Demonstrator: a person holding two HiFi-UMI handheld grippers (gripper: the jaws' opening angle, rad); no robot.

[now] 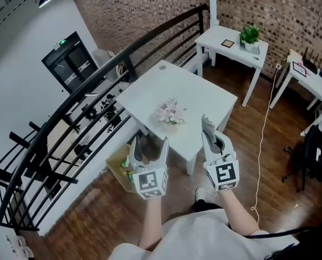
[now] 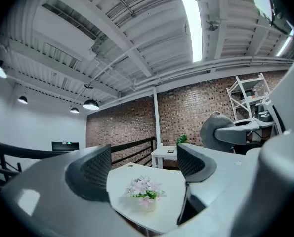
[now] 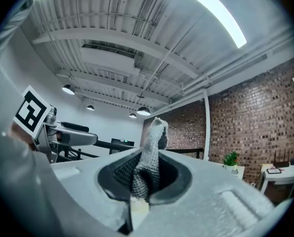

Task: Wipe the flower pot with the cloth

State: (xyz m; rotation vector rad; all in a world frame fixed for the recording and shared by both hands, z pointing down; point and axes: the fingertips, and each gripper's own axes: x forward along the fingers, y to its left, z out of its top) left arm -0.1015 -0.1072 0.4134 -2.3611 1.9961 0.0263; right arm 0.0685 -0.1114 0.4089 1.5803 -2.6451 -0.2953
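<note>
The person's pale shirt (image 1: 189, 236) fills the bottom of the head view, and two bare forearms reach away from it, each ending in a marker cube. The left tongs (image 1: 149, 145) stand open. In the left gripper view their dark ribbed pads (image 2: 95, 169) are well apart with nothing held between them. The right tongs (image 1: 208, 130) are closed on the cloth (image 1: 206, 123). In the right gripper view the cloth (image 3: 150, 154) is a grey, coarse-knit fold pinched between the pads, its free end standing up above them.

Both tongs hang over the wooden floor (image 1: 258, 161) at the near edge of a square white surface (image 1: 204, 93), apart from everything on it. The flower pot (image 1: 171, 122) stands upright on that surface, around its middle and a little toward the near side, beyond the tongs and between them. It is a small, pale pot that holds a low bunch of pink and white blossoms (image 1: 170, 111). The left gripper view shows the flower pot (image 2: 147, 204) through the gap between the jaws, with some green leaves under the blossoms.

A black railing (image 1: 96, 99) runs along the left of the surface. At the far right a smaller white table (image 1: 234, 50) stands against a brick wall and carries a green plant (image 1: 250, 35).
</note>
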